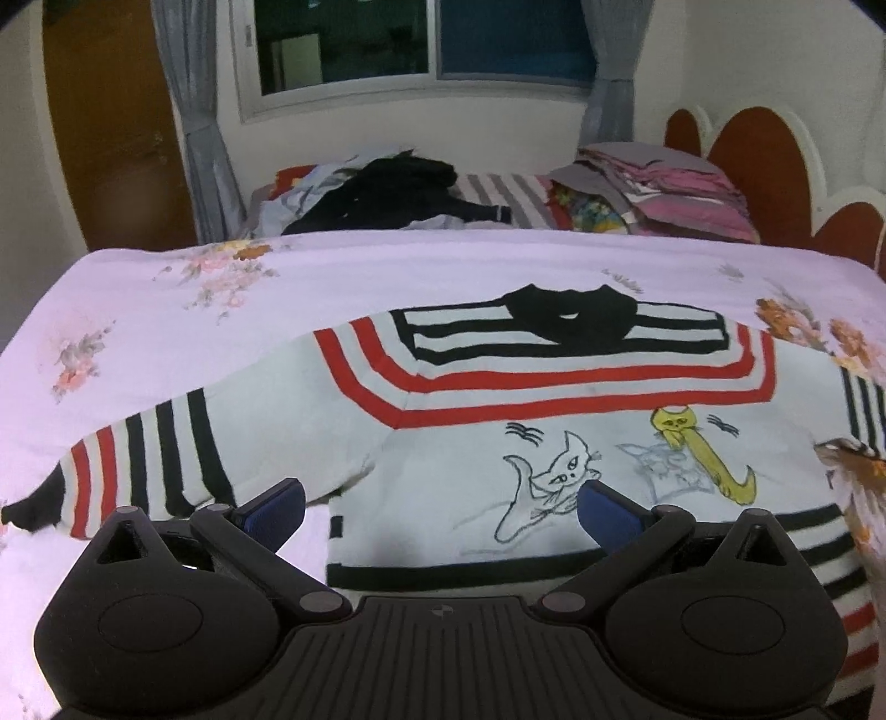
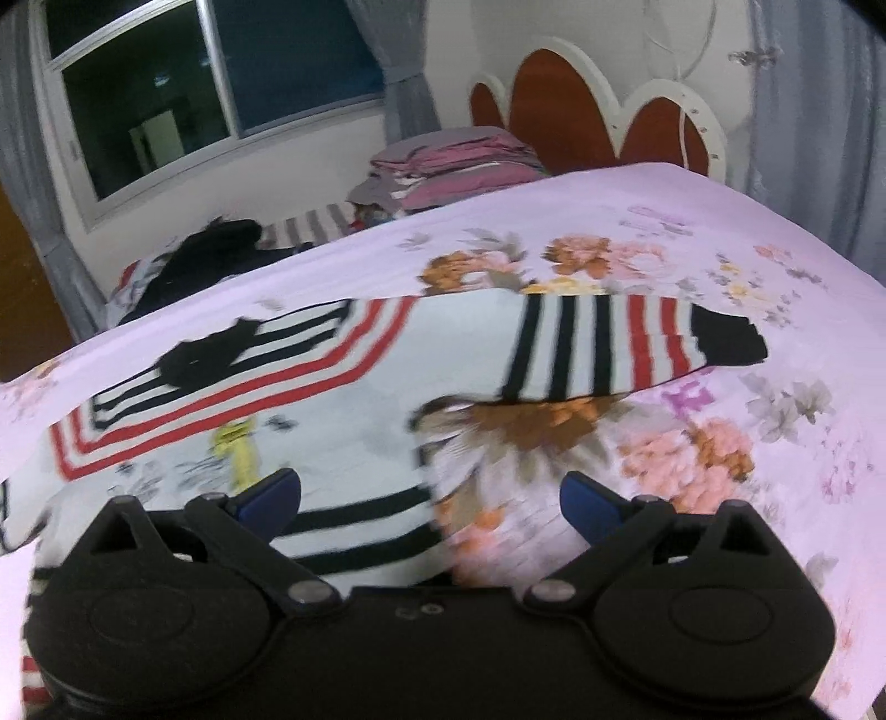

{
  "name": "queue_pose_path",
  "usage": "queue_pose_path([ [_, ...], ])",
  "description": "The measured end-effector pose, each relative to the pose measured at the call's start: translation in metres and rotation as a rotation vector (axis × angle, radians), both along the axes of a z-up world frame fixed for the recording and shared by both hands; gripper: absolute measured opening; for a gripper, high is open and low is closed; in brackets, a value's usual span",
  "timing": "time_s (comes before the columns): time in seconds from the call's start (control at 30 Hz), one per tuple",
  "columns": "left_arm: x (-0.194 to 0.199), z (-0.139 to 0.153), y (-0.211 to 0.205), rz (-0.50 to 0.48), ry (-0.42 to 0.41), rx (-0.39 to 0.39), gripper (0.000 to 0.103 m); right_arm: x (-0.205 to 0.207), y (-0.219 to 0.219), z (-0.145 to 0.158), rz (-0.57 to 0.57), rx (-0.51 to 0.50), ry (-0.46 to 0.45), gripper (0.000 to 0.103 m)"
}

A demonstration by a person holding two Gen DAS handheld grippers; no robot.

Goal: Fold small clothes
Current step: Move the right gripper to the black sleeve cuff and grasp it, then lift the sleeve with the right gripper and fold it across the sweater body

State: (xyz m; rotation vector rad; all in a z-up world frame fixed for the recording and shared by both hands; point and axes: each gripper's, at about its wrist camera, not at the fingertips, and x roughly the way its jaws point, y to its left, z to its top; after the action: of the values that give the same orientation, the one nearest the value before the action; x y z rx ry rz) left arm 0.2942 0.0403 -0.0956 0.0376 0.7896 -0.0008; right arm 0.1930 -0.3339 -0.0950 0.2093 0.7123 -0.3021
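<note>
- A small white sweater (image 1: pixel 454 387) with red and black stripes and cat drawings is seen spread flat, front up, on a bed (image 1: pixel 166 310) covered by a pale pink flowered sheet.
- The left hand-held gripper (image 1: pixel 441 507) is held with its blue-padded fingers (image 1: pixel 277 501) spread wide; nothing is gripped between them.
- Just ahead of the left hand-held gripper, the sweater's lower body and striped hem are seen; the black collar lies farther ahead, and one striped sleeve (image 1: pixel 138 465) is stretched out to its left, ending in a black cuff.
- The right hand-held gripper (image 2: pixel 431 498) is likewise held wide, with nothing between its fingers (image 2: pixel 590 501).
- The edge of the sweater (image 2: pixel 277 387) is seen between and just ahead of the right hand-held gripper's fingers; whether the fabric is touched cannot be told, as this view is blurred.
- The other sleeve (image 2: pixel 626 346) is laid out ahead and to the right of the right hand-held gripper, on the sheet.
- Far ahead of both, dark clothes (image 1: pixel 398 188) and a stack of folded pink and grey fabric (image 1: pixel 664 183) are seen below a window (image 1: pixel 421 44).
</note>
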Motion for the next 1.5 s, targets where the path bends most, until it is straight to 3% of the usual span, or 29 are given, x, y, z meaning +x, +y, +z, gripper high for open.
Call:
queue_pose_path([
  [0.23,0.022,-0.015,-0.041,0.034,0.036,0.023,0.103,0.024,-0.087,-0.019,-0.088,0.021,0.013,0.094],
  [0.3,0.028,-0.019,-0.055,0.031,0.042,0.030,0.103,0.030,-0.109,-0.024,-0.120,0.019,0.021,0.074],
  [0.33,0.031,-0.021,-0.062,0.030,0.046,0.033,0.103,0.034,-0.122,-0.027,-0.142,0.020,0.035,0.051],
  [0.63,0.049,-0.027,-0.105,0.007,0.065,0.056,0.103,0.050,-0.211,-0.060,-0.285,0.220,0.050,0.050],
  [0.9,0.054,-0.028,-0.098,0.048,0.085,0.017,0.103,0.071,-0.249,-0.072,-0.353,0.291,-0.016,0.048],
  [0.93,0.054,-0.028,-0.097,0.049,0.088,0.021,0.103,0.074,-0.251,-0.072,-0.361,0.282,-0.021,0.040],
  [0.97,0.054,-0.029,-0.096,0.052,0.090,0.025,0.103,0.076,-0.252,-0.072,-0.362,0.275,-0.029,0.024],
  [1.07,0.053,-0.030,-0.092,0.047,0.084,0.025,0.103,0.078,-0.253,-0.069,-0.346,0.286,-0.070,0.010],
  [1.2,0.050,-0.031,-0.087,0.032,0.053,0.014,0.103,0.086,-0.230,-0.045,-0.258,0.203,-0.136,0.009],
  [1.3,0.052,-0.030,-0.082,0.032,0.041,0.016,0.103,0.100,-0.197,-0.021,-0.132,0.149,-0.183,0.009],
  [1.5,0.055,-0.023,-0.055,0.078,0.034,-0.036,0.103,0.140,-0.091,0.005,0.177,0.156,-0.233,0.008],
])
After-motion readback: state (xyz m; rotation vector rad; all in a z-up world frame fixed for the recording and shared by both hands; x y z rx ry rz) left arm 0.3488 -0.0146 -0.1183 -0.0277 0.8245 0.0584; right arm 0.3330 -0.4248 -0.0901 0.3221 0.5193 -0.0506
